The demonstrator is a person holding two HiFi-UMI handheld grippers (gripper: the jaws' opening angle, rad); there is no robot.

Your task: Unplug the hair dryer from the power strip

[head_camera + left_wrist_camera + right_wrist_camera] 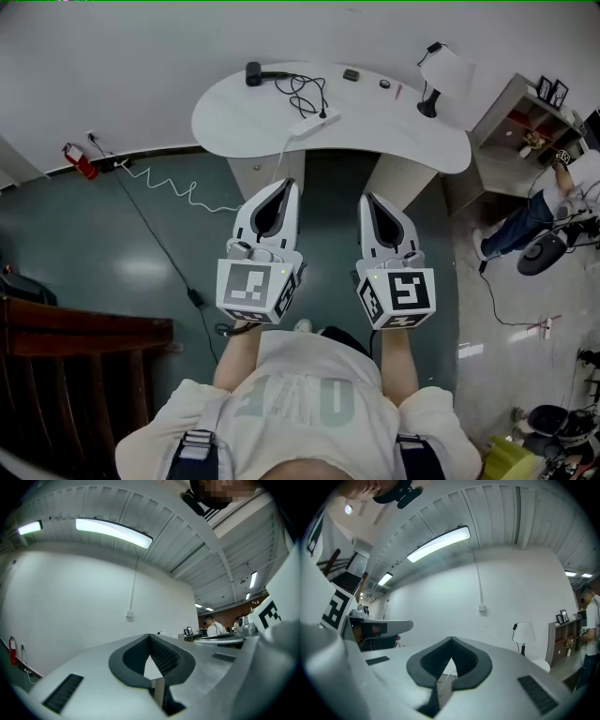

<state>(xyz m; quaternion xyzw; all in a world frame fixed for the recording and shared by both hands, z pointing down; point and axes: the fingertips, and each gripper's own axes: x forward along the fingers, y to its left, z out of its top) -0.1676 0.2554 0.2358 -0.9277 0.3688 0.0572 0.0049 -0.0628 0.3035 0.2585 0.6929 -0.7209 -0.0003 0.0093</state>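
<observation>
Left gripper and right gripper both have fingers pressed together, empty. Well beyond the left fingertips the black hair dryer lies on the white table (long axis sideways, head leftward), cord running to the nearer power strip

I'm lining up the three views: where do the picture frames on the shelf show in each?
Head view: picture frames, upper right edge, atop the shelf.
Left gripper view: small, right of centre.
Right gripper view: far right, mid height.
Shared landmark: the person in white near them.
</observation>
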